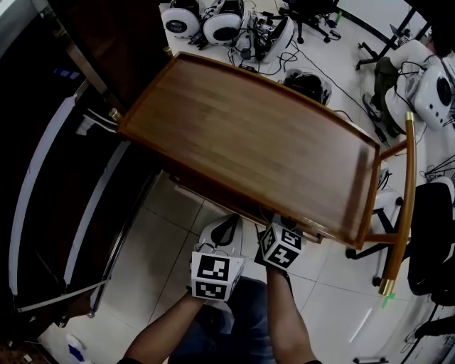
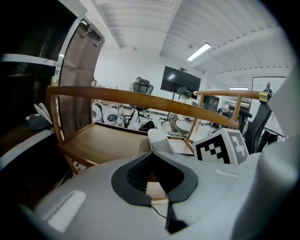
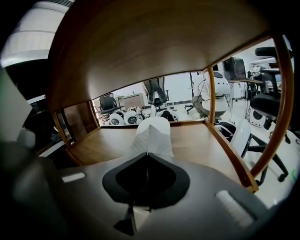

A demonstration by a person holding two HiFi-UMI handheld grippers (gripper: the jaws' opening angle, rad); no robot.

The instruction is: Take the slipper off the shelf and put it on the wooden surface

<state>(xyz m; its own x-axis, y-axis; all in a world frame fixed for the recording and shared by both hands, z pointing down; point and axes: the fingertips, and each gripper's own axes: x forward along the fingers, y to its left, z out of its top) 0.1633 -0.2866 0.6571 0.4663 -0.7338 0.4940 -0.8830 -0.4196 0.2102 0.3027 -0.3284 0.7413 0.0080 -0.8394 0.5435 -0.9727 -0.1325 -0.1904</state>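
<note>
No slipper shows in any view. A wooden cart fills the head view, its top tray [image 1: 249,135] bare. In the right gripper view my right gripper [image 3: 150,136] is shut, white fingertips pressed together with nothing between them. It reaches under the top tray, over the bare lower wooden shelf [image 3: 197,140]. Its marker cube [image 1: 281,245] sits at the cart's near edge. My left gripper [image 2: 161,140] is just left of it, also shut and empty, pointing at the lower shelf [image 2: 108,140]. The right gripper's marker cube [image 2: 220,146] sits beside it.
A dark shelf unit with white rails [image 1: 78,199] stands left of the cart; something dark lies on it [image 2: 37,121], too dim to name. The cart's curved handle [image 1: 407,199] is at the right. Office chairs and white devices [image 1: 213,21] crowd the tiled floor beyond.
</note>
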